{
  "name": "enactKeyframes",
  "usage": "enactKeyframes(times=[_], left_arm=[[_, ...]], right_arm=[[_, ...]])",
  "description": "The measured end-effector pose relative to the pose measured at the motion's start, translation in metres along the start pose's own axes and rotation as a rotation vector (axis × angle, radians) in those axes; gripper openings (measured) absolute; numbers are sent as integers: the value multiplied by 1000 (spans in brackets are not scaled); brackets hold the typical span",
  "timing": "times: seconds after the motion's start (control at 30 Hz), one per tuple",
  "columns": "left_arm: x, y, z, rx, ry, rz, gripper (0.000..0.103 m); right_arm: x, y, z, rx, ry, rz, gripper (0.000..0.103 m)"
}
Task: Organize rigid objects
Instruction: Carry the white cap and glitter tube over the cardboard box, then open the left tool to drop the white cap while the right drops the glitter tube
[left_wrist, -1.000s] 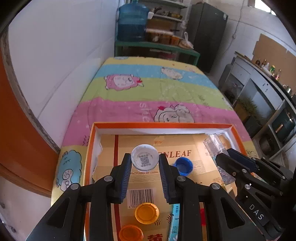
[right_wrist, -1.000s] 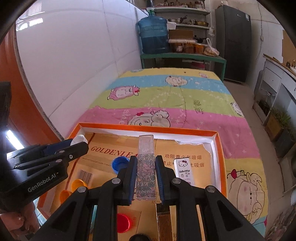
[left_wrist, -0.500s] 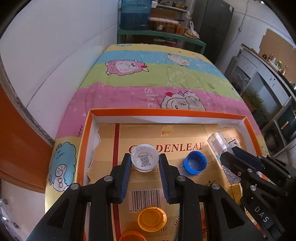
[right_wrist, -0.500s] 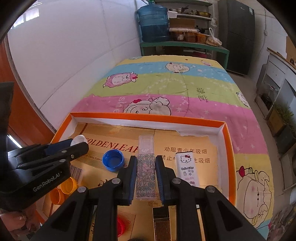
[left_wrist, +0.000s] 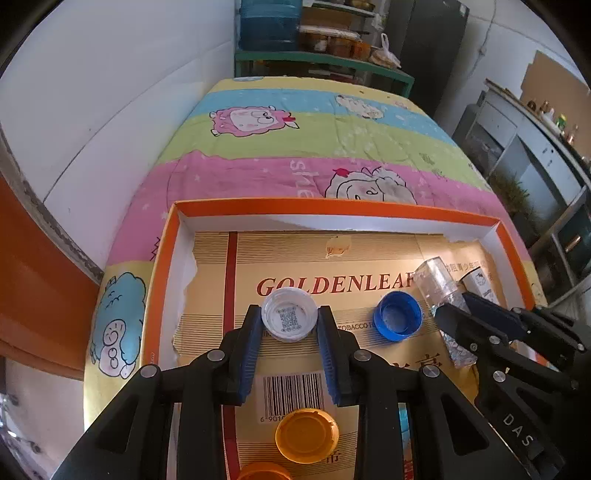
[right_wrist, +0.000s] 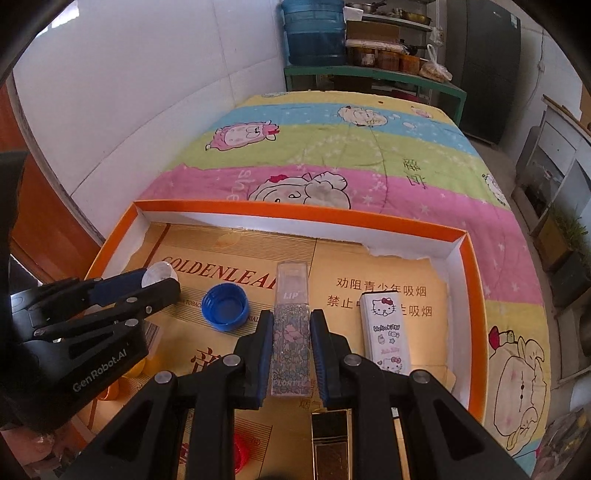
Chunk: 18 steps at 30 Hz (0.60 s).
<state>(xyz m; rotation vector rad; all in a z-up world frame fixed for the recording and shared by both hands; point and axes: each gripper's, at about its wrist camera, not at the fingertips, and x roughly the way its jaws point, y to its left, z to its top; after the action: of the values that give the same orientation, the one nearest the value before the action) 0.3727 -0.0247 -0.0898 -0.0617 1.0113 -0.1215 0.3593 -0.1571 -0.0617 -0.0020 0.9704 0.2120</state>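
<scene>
Holding two small things at once, I keep both over the orange box (left_wrist: 162, 280). My left hand-held gripper (left_wrist: 290, 332) is squeezed on a white bottle cap (left_wrist: 289, 319), open side up, with a square code inside it. My right hand-held gripper (right_wrist: 291, 332) is clamped on a clear lip gloss tube (right_wrist: 291, 325) with flowers on it.

I think the cap is light and hard. It is round, so it could pop out if I squeeze off to one side. Pinching across its middle looks best. I think the tube is stiff and smooth and a bit slippery. I grip it by its flat sides, near the lower half, so it does not tip.

Inside the box lies gold cardboard (left_wrist: 332, 258) with red letters. On it sit a blue cap (left_wrist: 397, 315), an orange cap (left_wrist: 306, 435) and a little Hello Kitty box (right_wrist: 384, 332). They are hard and small too.

The orange box sits on a bed (right_wrist: 332, 147) with a striped cartoon blanket. That bed is soft, so the box may wobble. Behind it are a white wall, a green shelf (right_wrist: 369, 74) and big blue water jugs (right_wrist: 314, 33).
</scene>
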Motion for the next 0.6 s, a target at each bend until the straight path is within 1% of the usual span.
enactKeyframes(times=[0.17,0.3,0.43,0.6], left_arm=[[-2,2,-1,-13,-9,-26,35],[-2,2,-1,-12,-11,-42,44],[-2,1,-1,-7,-12,-41,45],[-5,3,-1,-23,-20,-51,45]], right_arm=[[0,0,0,0,5,-1,21],[0,0,-1,2,4,1,21],[-1,-1,-2,13,-5,3,23],[-9,-4,-4,41,-39,8,26]])
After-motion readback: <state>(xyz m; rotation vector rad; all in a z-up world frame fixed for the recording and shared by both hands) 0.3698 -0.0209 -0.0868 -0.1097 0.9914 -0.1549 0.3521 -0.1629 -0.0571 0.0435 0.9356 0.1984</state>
